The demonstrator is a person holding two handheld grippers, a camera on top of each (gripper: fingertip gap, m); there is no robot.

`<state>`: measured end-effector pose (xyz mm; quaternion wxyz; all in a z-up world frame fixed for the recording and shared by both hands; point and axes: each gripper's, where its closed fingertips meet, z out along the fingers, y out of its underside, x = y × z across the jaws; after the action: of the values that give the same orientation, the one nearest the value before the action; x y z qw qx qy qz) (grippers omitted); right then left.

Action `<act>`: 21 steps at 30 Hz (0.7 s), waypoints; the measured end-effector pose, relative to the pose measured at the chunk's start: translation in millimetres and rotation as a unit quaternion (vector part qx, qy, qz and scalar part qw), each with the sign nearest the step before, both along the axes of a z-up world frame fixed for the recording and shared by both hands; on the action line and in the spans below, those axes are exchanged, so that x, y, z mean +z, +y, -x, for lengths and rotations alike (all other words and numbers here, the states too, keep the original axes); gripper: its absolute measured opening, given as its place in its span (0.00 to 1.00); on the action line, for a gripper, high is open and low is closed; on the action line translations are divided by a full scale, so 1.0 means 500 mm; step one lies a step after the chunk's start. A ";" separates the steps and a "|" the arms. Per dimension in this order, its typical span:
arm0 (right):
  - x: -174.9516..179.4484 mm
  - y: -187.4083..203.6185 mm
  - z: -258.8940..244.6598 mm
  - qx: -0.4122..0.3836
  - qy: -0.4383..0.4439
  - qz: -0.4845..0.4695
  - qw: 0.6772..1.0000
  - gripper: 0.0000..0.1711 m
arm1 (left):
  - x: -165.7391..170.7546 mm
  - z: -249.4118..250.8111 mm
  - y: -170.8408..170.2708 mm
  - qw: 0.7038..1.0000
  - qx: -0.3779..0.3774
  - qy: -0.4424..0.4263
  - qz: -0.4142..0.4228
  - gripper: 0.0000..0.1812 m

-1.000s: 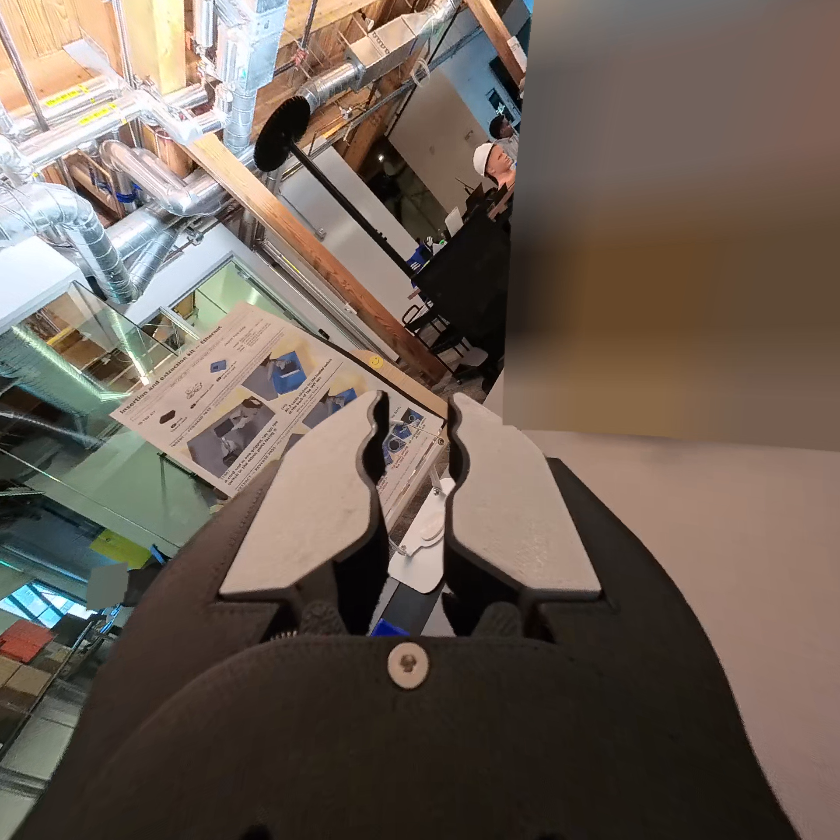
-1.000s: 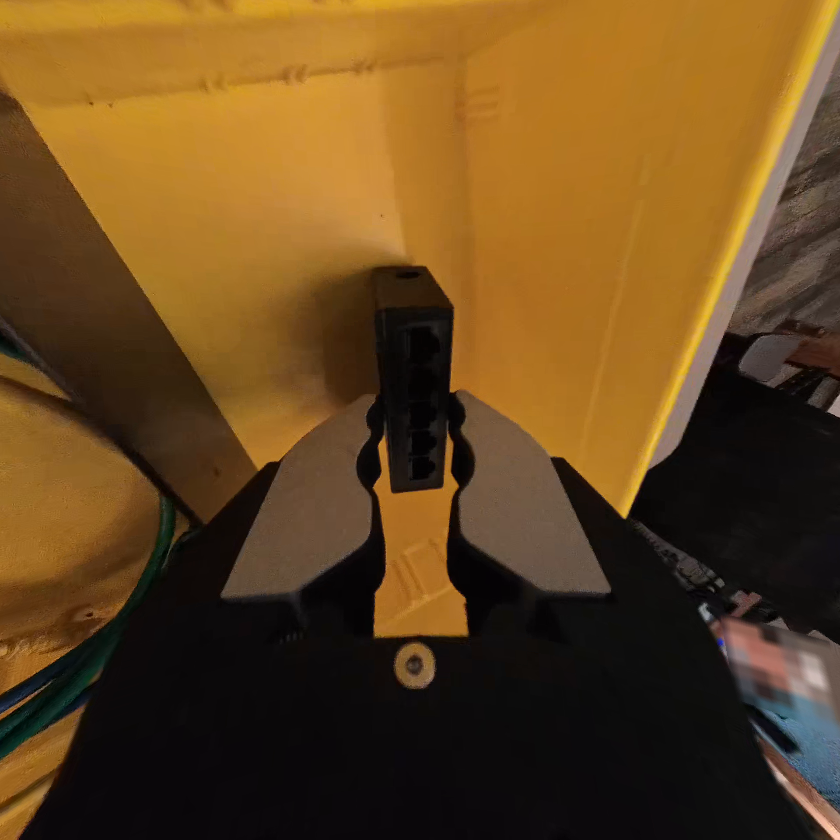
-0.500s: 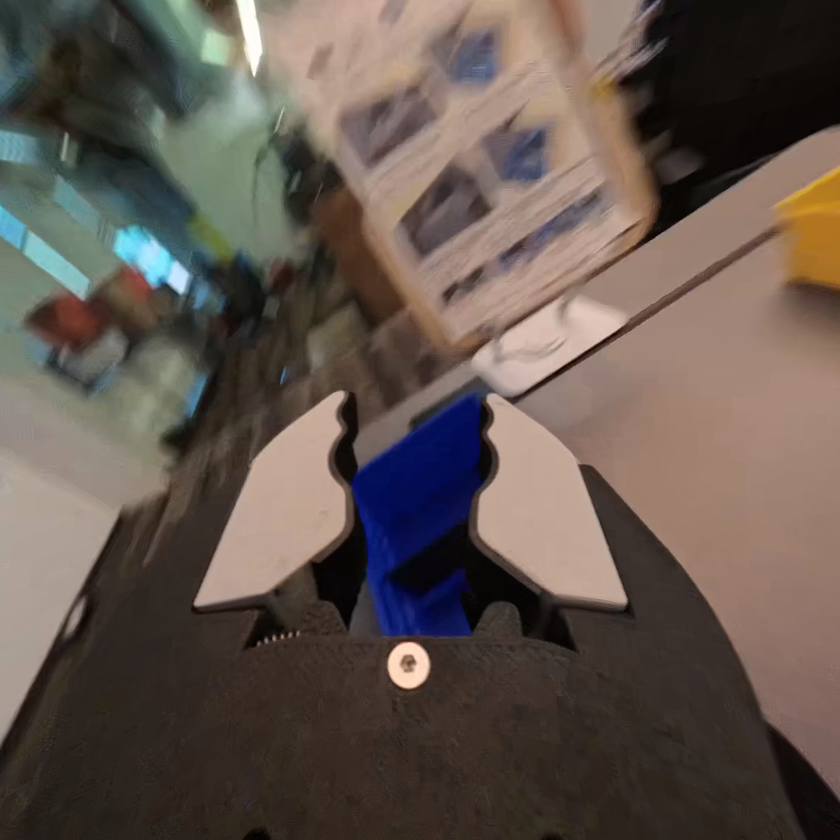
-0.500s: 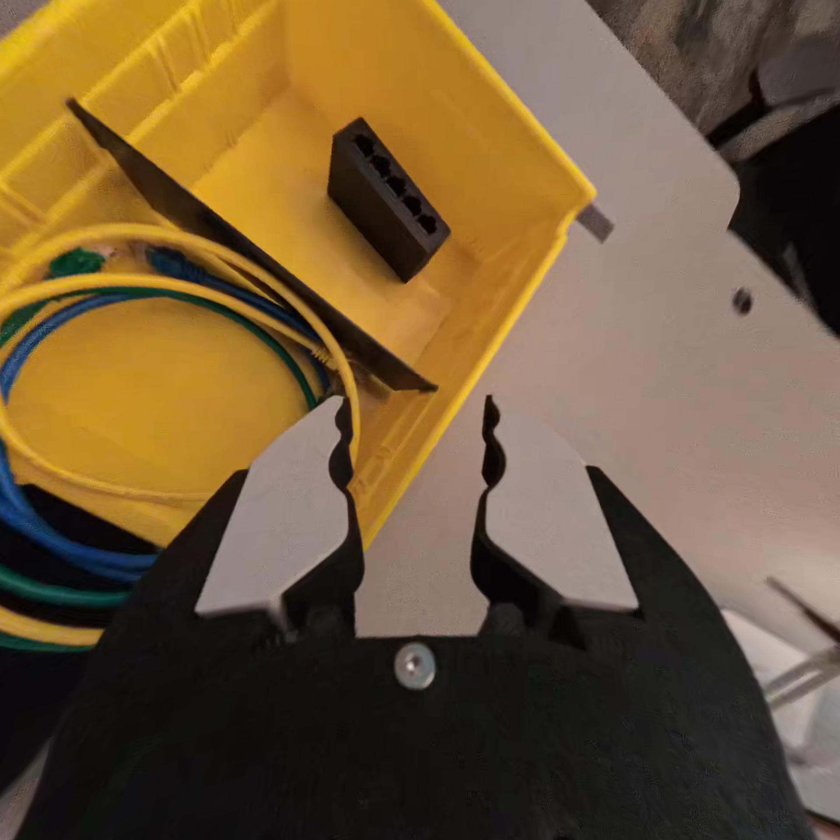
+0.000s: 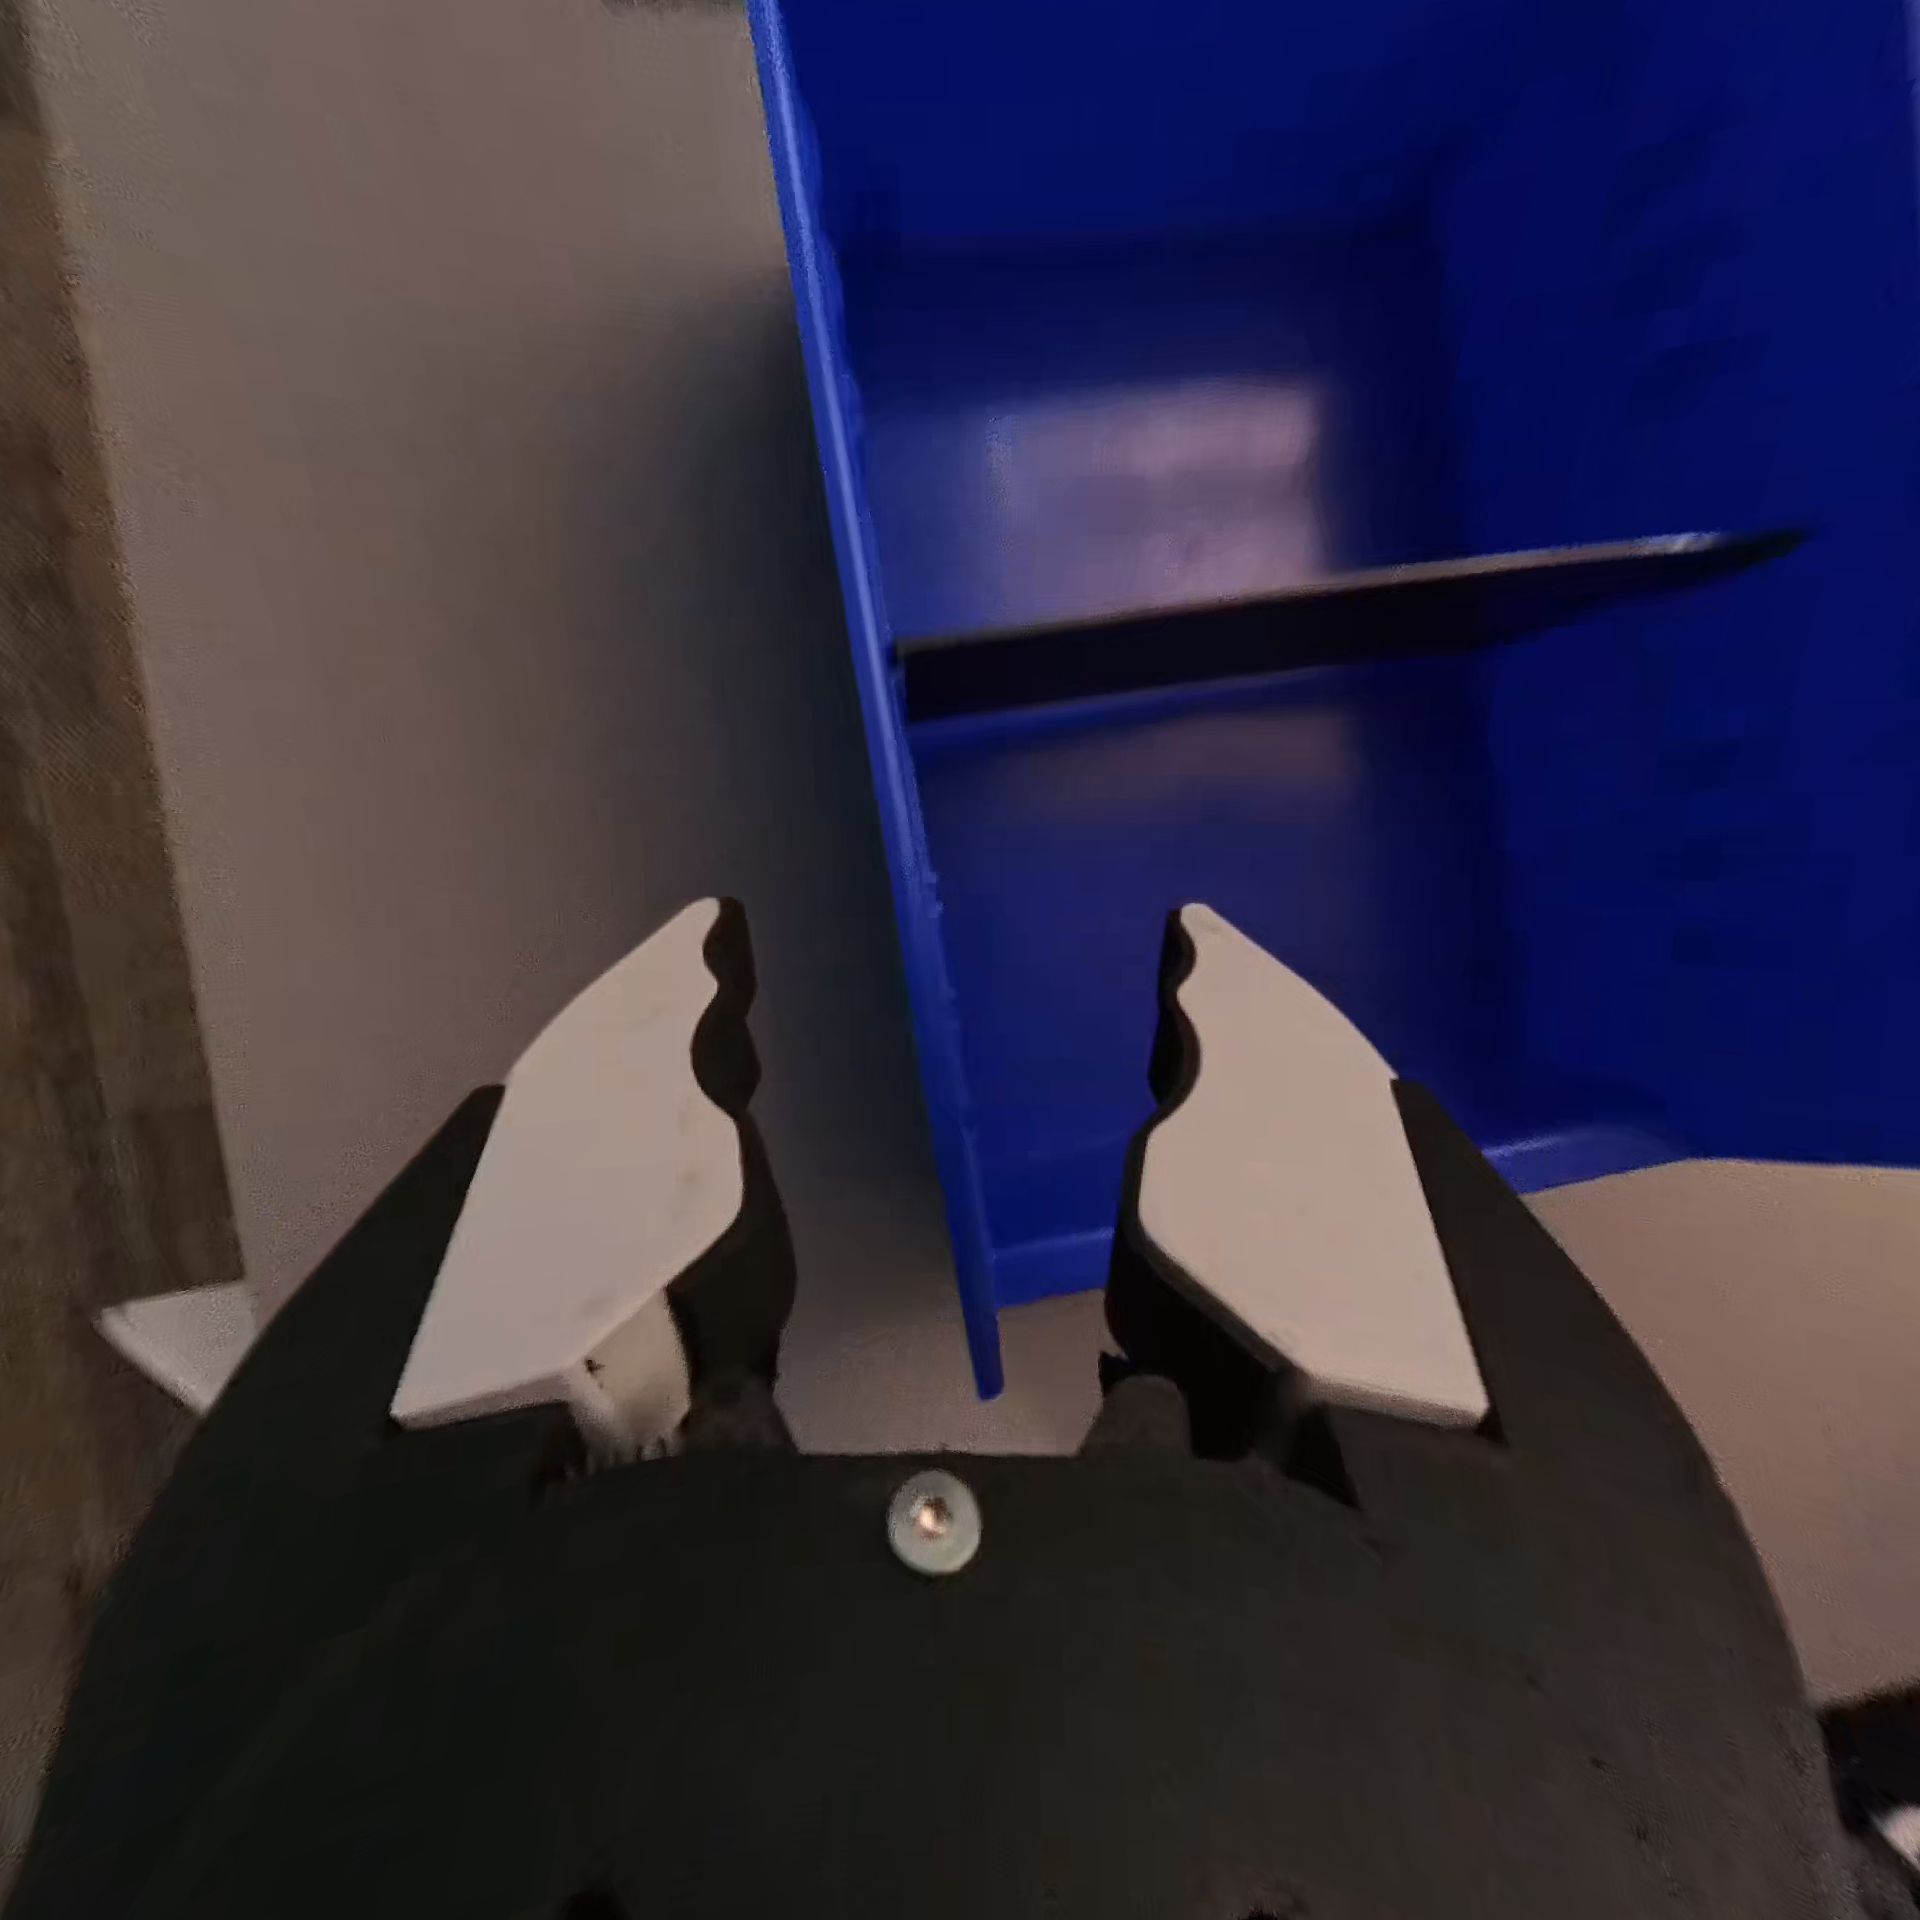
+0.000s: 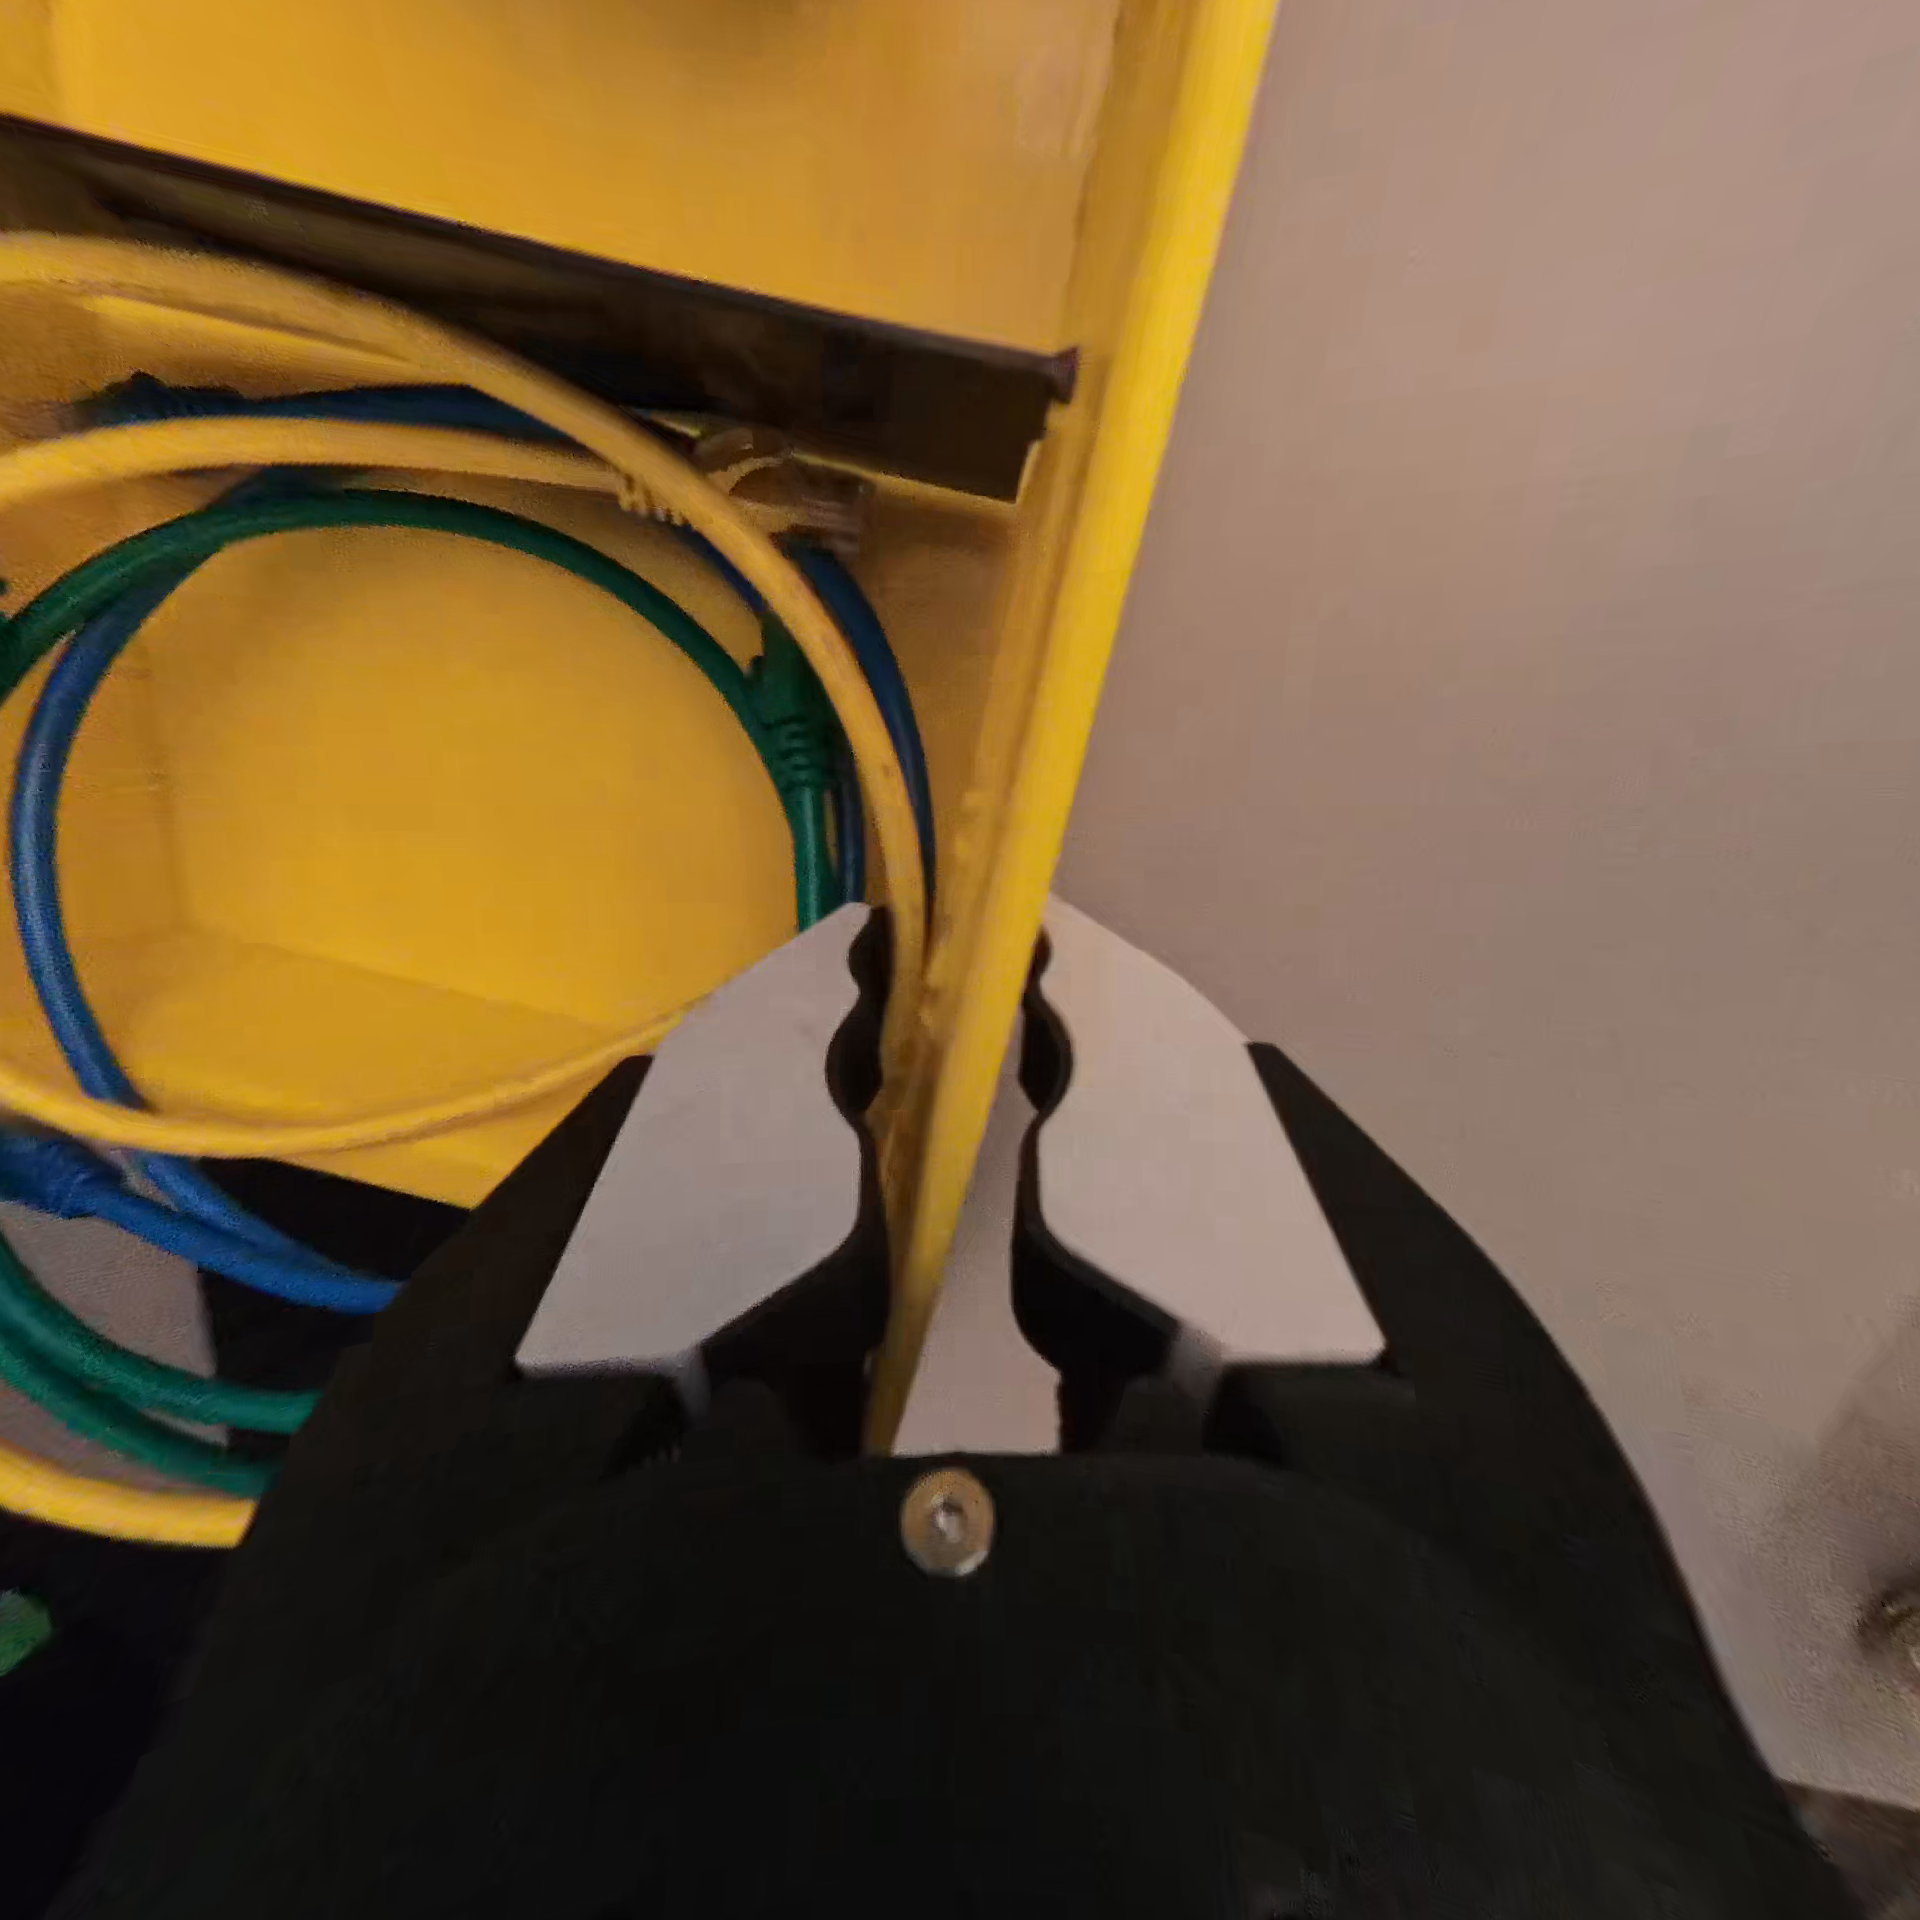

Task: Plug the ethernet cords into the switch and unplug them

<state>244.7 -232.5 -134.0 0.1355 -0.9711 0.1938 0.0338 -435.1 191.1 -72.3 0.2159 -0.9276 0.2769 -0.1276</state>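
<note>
Your left gripper (image 5: pixel 956 914) gapes wide astride the blue bin (image 5: pixel 1351 416) wall; your right gripper (image 6: pixel 951 925) narrowly straddles the yellow bin (image 6: pixel 1122 520) wall, cords (image 6: pixel 416 520) coiled at ten o'clock.

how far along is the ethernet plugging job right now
Nothing looks plugged yet: the yellow cord, blue cord and green cord lie coiled in the yellow bin. In hand: the right gripper straddles that bin's wall, and the left gripper, open, straddles the blue bin wall. The switch is out of view; all plugging and unplugging remains.
</note>
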 end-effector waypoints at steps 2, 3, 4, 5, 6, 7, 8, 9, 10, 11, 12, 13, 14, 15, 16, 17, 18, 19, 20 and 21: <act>-0.011 0.005 0.010 -0.023 0.035 0.021 0.999 0.08 | -0.041 0.007 -0.016 0.998 -0.007 0.014 0.053 0.39; -0.013 0.005 0.010 -0.027 0.044 0.029 0.998 0.08 | -0.056 0.008 -0.023 0.997 -0.011 0.016 0.075 0.37; -0.013 0.005 0.010 -0.029 0.052 0.033 0.998 0.08 | -0.069 0.008 -0.030 0.995 -0.015 0.016 0.095 0.34; -0.016 0.004 0.011 -0.035 0.060 0.035 0.997 0.08 | -0.079 0.007 -0.036 0.993 -0.017 0.013 0.113 0.29; -0.017 0.004 0.011 -0.039 0.067 0.036 0.996 0.08 | -0.087 0.003 -0.044 0.991 -0.020 0.006 0.133 0.22; -0.019 0.003 0.015 -0.034 0.071 0.039 0.996 0.08 | -0.093 -0.001 -0.050 0.988 -0.023 -0.001 0.150 0.17; -0.019 0.001 0.018 -0.027 0.070 0.042 0.996 0.08 | -0.099 -0.001 -0.052 0.987 -0.023 -0.001 0.160 0.14; -0.018 0.000 0.024 -0.023 0.070 0.047 0.996 0.08 | -0.105 0.001 -0.052 0.986 -0.025 0.007 0.162 0.12; -0.018 0.002 0.033 -0.021 0.072 0.051 0.996 0.08 | -0.107 0.002 -0.051 0.987 -0.033 0.017 0.159 0.11; -0.019 0.004 0.044 -0.015 0.073 0.054 0.996 0.08 | -0.108 0.004 -0.052 0.987 -0.044 0.034 0.152 0.10; -0.019 0.008 0.056 -0.007 0.073 0.056 0.996 0.08 | -0.110 0.007 -0.053 0.986 -0.058 0.058 0.143 0.09; -0.018 0.013 0.068 -0.001 0.072 0.058 0.996 0.08 | -0.111 0.008 -0.055 0.984 -0.073 0.084 0.136 0.07; -0.018 0.019 0.081 0.006 0.071 0.060 0.996 0.08 | -0.112 0.006 -0.060 0.982 -0.090 0.104 0.131 0.07; -0.019 0.025 0.095 0.008 0.071 0.062 0.995 0.08 | -0.112 -0.004 -0.069 0.979 -0.105 0.111 0.135 0.08; -0.019 0.032 0.106 0.007 0.072 0.063 0.995 0.08 | -0.112 -0.018 -0.079 0.977 -0.117 0.107 0.144 0.09; -0.017 0.041 0.117 0.008 0.072 0.062 0.995 0.08 | -0.112 -0.030 -0.086 0.975 -0.127 0.106 0.149 0.10; -0.016 0.049 0.128 0.012 0.072 0.062 0.995 0.08 | -0.112 -0.040 -0.091 0.973 -0.134 0.110 0.152 0.10; -0.016 0.057 0.140 0.017 0.070 0.062 0.995 0.08 | -0.113 -0.050 -0.098 0.971 -0.138 0.113 0.160 0.10; -0.014 0.070 0.155 0.023 0.070 0.062 0.995 0.08 | -0.113 -0.059 -0.108 0.968 -0.143 0.115 0.169 0.09; -0.012 0.086 0.173 0.032 0.069 0.063 0.995 0.08 | -0.113 -0.067 -0.116 0.965 -0.150 0.121 0.177 0.09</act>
<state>158.0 -189.5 -139.8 0.0596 -0.9788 0.1728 0.0927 -401.5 133.1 -129.0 -0.0079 -0.9073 0.4100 -0.0926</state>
